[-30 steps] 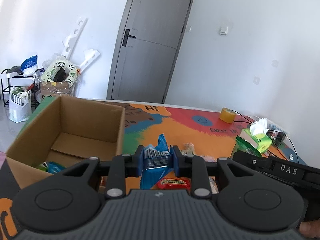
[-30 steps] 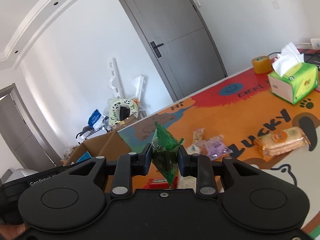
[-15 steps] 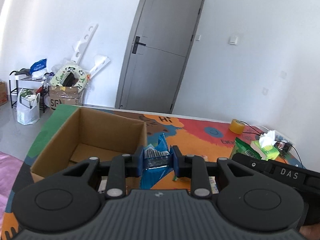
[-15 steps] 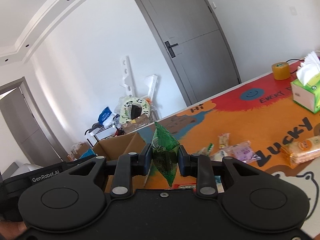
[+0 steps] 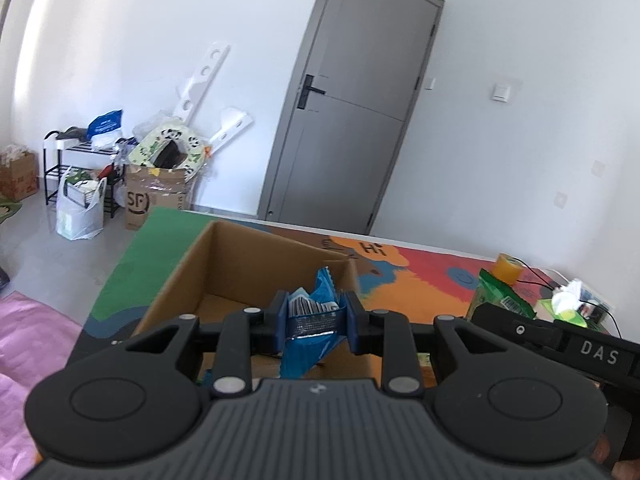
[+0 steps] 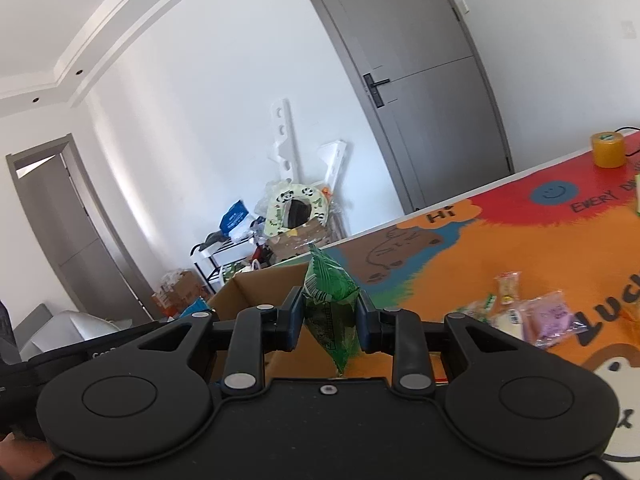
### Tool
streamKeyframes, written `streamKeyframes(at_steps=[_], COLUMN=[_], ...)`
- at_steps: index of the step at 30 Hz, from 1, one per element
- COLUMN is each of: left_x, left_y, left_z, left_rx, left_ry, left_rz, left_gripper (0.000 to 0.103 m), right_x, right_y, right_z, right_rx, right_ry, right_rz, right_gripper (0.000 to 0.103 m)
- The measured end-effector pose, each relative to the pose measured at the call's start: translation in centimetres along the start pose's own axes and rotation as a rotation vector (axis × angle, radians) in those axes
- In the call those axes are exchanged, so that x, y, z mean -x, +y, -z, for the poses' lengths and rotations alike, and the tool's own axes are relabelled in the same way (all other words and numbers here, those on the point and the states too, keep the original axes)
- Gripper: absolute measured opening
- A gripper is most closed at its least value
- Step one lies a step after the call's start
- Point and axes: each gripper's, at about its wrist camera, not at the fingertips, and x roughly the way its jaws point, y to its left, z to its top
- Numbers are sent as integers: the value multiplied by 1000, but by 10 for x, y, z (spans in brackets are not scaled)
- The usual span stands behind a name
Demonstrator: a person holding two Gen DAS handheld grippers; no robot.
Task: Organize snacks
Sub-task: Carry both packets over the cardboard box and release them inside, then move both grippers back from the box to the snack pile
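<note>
A blue snack packet (image 5: pixel 310 330) is pinched between the jaws of the left gripper (image 5: pixel 314 326), held in the air in front of the open cardboard box (image 5: pixel 224 264); in the left wrist view its crinkled top stands up against the box's far wall. The right gripper (image 6: pixel 330 320) is clamped the same way on a green snack packet (image 6: pixel 330 312), whose pointed top rises above the jaws and whose lower corner hangs below them, just to the right of the box (image 6: pixel 256 284) as the right wrist view shows it. The box sits at the left end of a colourful mat (image 6: pixel 472 264). Further right of the box on that mat lie a few loose snacks, among them a purple packet (image 6: pixel 550 318) and a small pale one (image 6: pixel 507 288). A roll of yellow tape (image 6: pixel 608 149) stands far to the right of the box near the mat's back edge, and beyond the box a grey door (image 5: pixel 356 120) is shut.
</note>
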Motion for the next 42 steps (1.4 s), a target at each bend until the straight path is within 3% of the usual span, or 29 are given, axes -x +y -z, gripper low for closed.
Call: streamKeyframes(at_steps=[10,23,25,29,32,39,42], left_x=[-18,-3,-1,-2,-2,-1,0], left_y=[32,52,54,53,49,30,19], left_z=[-6,-12,-12,-11,-11,-6,-3], left_rx=[56,90,95,92,84,56,40], left_ry=[55,44,43,48,52,49,48], left_rz=[-31,-63,-70,-70,-69,-55,-51], left_gripper=[29,36,38,46,50,73,77], right_x=[-26,-49,-53,-50,-43,-21,-11], right_y=[24,52,56,57,52,27,15], right_z=[1,1,1,2,4,8,8], right_rx=[19,23,21,19,5,-38,-53], right_ry=[36,75,80,69,71,62,54], right_rz=[-28,-74,-87,-67,-53,5,27], right_gripper=[28,28,31,51,55,68,71])
